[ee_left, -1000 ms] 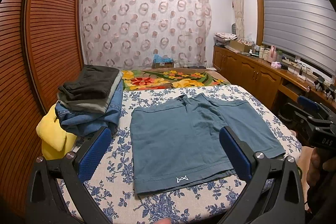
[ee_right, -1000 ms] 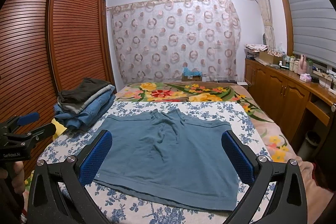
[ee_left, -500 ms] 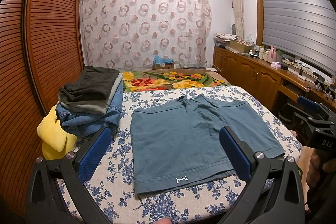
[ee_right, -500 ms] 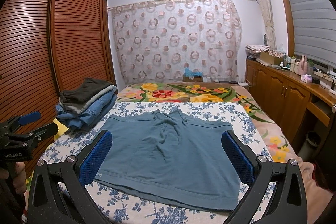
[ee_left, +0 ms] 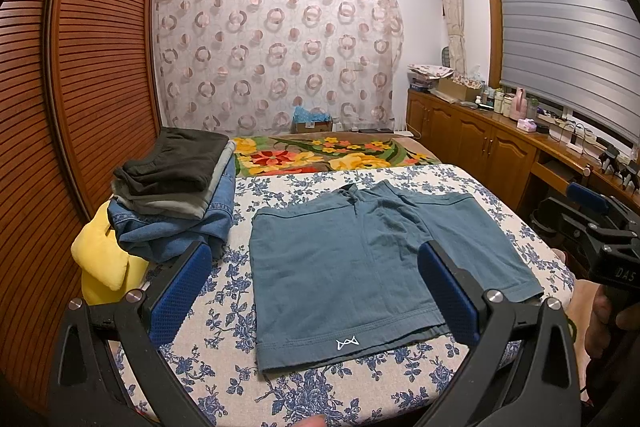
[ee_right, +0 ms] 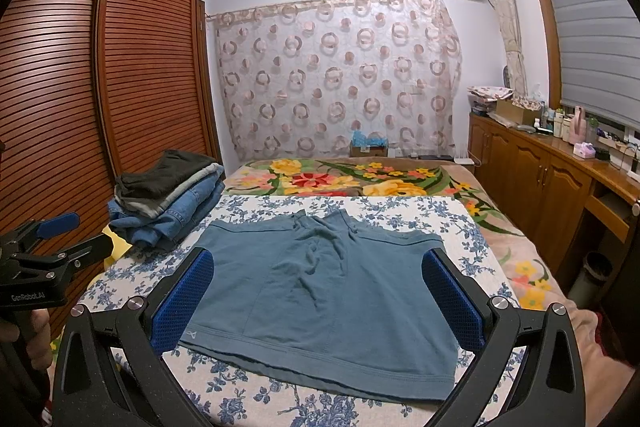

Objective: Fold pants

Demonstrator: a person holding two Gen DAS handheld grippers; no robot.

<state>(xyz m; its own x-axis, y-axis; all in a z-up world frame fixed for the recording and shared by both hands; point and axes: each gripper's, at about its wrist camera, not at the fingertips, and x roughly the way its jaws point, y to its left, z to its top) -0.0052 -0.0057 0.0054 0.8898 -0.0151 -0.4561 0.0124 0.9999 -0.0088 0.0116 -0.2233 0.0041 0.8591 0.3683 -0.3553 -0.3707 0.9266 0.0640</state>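
A pair of teal-blue shorts lies spread flat on the floral sheet of the bed, waistband away from me and hems towards me. It also shows in the right wrist view. My left gripper is open and empty, held above the near hem. My right gripper is open and empty, above the shorts' near edge. Each gripper shows at the other view's side edge, the right one and the left one.
A stack of folded clothes sits at the bed's left side with a yellow cushion below it. A slatted wooden wardrobe stands at the left. Wooden cabinets line the right wall. A flowered blanket covers the far end.
Both grippers stay open; the views have barely shifted. The shorts have not moved.
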